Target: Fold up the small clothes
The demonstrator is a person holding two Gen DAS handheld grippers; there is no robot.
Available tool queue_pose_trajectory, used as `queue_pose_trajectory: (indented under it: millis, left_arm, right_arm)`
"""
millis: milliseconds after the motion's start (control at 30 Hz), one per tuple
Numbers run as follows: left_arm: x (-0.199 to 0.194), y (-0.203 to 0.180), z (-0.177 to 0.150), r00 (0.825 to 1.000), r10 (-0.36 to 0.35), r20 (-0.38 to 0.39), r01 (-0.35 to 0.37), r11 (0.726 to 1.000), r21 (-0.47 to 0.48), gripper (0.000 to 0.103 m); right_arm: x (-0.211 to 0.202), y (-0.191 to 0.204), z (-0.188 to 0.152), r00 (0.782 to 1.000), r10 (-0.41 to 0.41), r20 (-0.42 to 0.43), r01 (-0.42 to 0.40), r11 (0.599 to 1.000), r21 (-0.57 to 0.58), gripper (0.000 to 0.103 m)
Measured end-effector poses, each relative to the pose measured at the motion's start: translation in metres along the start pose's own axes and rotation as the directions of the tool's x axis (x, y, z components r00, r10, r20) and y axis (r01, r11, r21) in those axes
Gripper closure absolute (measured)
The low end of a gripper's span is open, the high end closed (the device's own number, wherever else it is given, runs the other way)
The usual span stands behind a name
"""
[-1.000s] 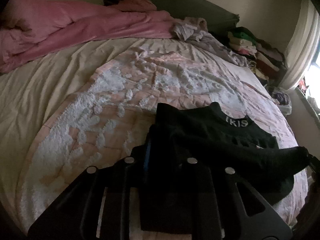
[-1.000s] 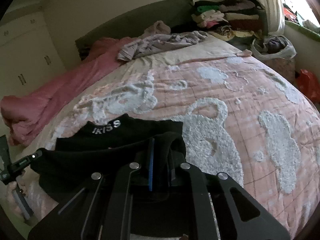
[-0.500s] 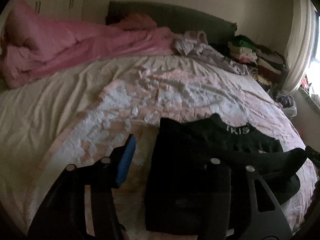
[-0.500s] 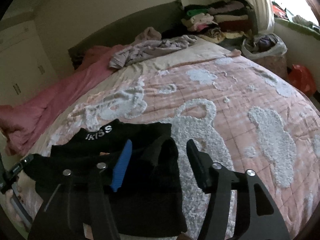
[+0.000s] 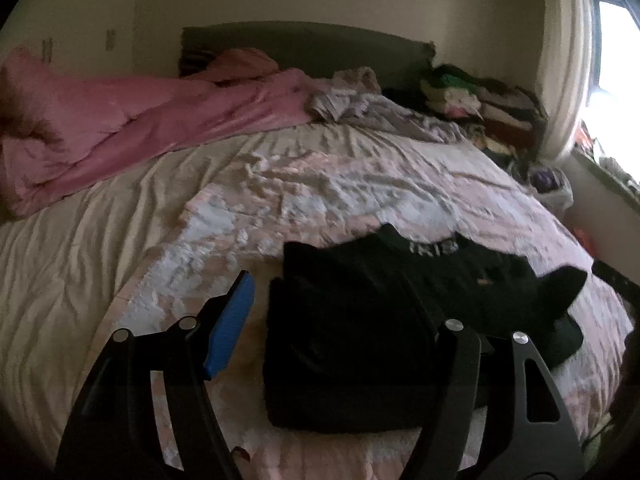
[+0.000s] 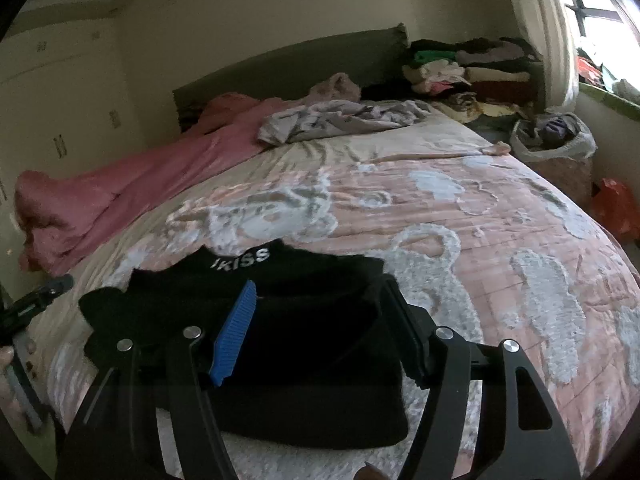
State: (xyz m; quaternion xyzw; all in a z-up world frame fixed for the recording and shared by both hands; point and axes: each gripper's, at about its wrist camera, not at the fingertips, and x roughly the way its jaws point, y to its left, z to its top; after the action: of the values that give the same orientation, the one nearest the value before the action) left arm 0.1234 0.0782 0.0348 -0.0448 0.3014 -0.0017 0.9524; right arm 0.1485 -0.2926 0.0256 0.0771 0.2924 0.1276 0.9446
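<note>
A black garment with white lettering at its neck lies partly folded on the pink and white bedspread. It also shows in the right wrist view, where the letters read "KISS". My left gripper is open and empty, raised over the garment's left edge. My right gripper is open and empty, raised over the garment's right part. The garment's folded lower edge lies nearest both cameras. The left gripper's tip shows at the left edge of the right wrist view.
A pink duvet is bunched along the bed's far left. A grey crumpled garment lies near the headboard. Stacked clothes stand at the far right. A full bag sits beside the bed under the window.
Both grippers were shut on the black garment a second ago. Both have opened, let it go and lifted back; the garment now lies folded on the bedspread.
</note>
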Motion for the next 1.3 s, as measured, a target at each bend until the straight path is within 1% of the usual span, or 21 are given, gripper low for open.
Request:
queue_pose_trajectory:
  millis: [167, 367, 533, 633, 733, 800, 933, 1000, 1033, 1133, 1300]
  left_arm:
    - [0.001, -0.018, -0.011, 0.999, -0.023, -0.026, 0.025, 0.998, 0.059, 0.042]
    - [0.009, -0.044, -0.030, 0.994, -0.055, -0.092, 0.068, 0.988, 0.138, 0.042]
    - [0.016, -0.057, -0.043, 0.987, -0.068, -0.144, 0.093, 0.980, 0.177, 0.042]
    - [0.019, -0.059, -0.047, 0.983, -0.080, -0.167, 0.110, 0.977, 0.180, 0.042]
    - [0.023, -0.061, -0.051, 0.977, -0.094, -0.193, 0.129, 0.976, 0.176, 0.045]
    - [0.027, -0.063, -0.054, 0.971, -0.102, -0.217, 0.142, 0.974, 0.176, 0.050]
    - [0.037, -0.067, -0.064, 0.965, -0.087, -0.249, 0.138, 0.971, 0.196, 0.052]
    - [0.044, -0.068, -0.069, 0.963, -0.060, -0.263, 0.118, 0.970, 0.213, 0.052]
    - [0.047, -0.069, -0.071, 0.963, -0.044, -0.264, 0.105, 0.969, 0.223, 0.052]
    - [0.053, -0.072, -0.071, 0.966, -0.027, -0.258, 0.093, 0.965, 0.246, 0.051]
    - [0.062, -0.070, -0.062, 0.969, -0.028, -0.245, 0.090, 0.966, 0.243, 0.051]
  right_arm:
    - [-0.002, 0.010, -0.010, 0.999, 0.016, -0.027, -0.017, 0.999, -0.030, 0.040]
    - [0.004, 0.023, -0.025, 0.996, 0.043, -0.081, -0.048, 0.997, -0.063, 0.040]
    - [0.014, 0.035, -0.037, 0.990, 0.049, -0.133, -0.063, 0.993, -0.100, 0.040]
    - [0.021, 0.042, -0.043, 0.984, 0.053, -0.170, -0.075, 0.989, -0.130, 0.040]
    - [0.029, 0.046, -0.049, 0.977, 0.033, -0.212, -0.068, 0.985, -0.161, 0.040]
    - [0.035, 0.046, -0.053, 0.972, 0.022, -0.233, -0.063, 0.983, -0.173, 0.040]
    - [0.046, 0.043, -0.059, 0.964, 0.005, -0.265, -0.053, 0.983, -0.173, 0.040]
    - [0.052, 0.041, -0.061, 0.960, -0.006, -0.279, -0.044, 0.984, -0.175, 0.040]
    - [0.055, 0.040, -0.061, 0.959, -0.012, -0.282, -0.040, 0.983, -0.177, 0.040]
    - [0.065, 0.040, -0.058, 0.958, -0.037, -0.284, -0.022, 0.979, -0.203, 0.039]
    - [0.082, 0.041, -0.049, 0.954, -0.049, -0.294, -0.022, 0.972, -0.232, 0.039]
